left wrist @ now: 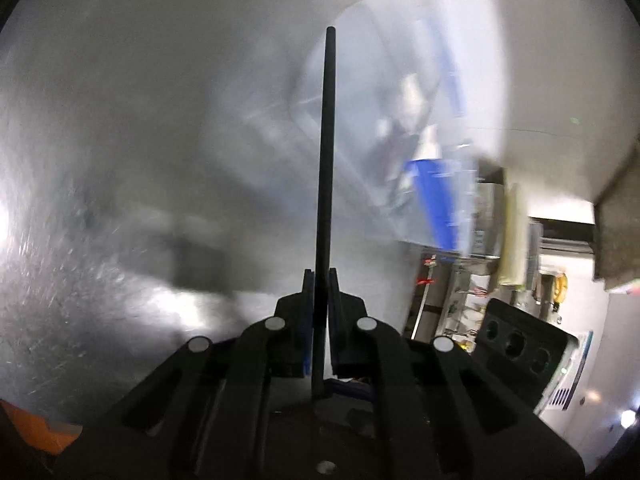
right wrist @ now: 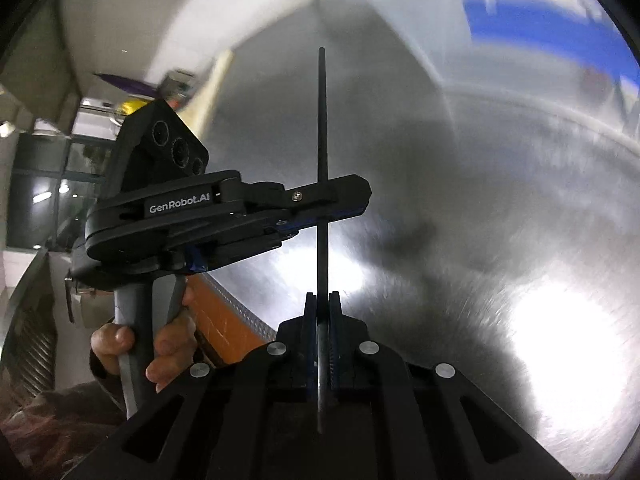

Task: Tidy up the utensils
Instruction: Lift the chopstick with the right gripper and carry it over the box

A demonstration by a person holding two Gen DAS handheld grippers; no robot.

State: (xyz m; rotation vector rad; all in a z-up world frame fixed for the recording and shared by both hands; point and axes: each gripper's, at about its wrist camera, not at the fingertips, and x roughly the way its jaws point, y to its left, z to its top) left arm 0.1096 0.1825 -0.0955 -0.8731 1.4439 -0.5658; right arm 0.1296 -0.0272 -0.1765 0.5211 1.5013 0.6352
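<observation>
My left gripper (left wrist: 320,276) is shut on a thin black chopstick (left wrist: 326,152) that points straight ahead over the steel table. My right gripper (right wrist: 322,300) is shut on a black chopstick (right wrist: 322,128) that also points ahead. In the right wrist view the left gripper (right wrist: 340,204) reaches in from the left, held by a hand, and its fingertips cross that same stick; whether both grippers hold one chopstick or two I cannot tell. A blurred clear container with blue parts (left wrist: 432,196) stands beyond on the right.
The brushed steel table (right wrist: 500,240) fills both views with bright glare. An orange object (right wrist: 224,320) lies at the table's left edge. Shelves and clutter (left wrist: 472,288) stand beyond the table. A blue-edged container (right wrist: 540,28) is at the far right.
</observation>
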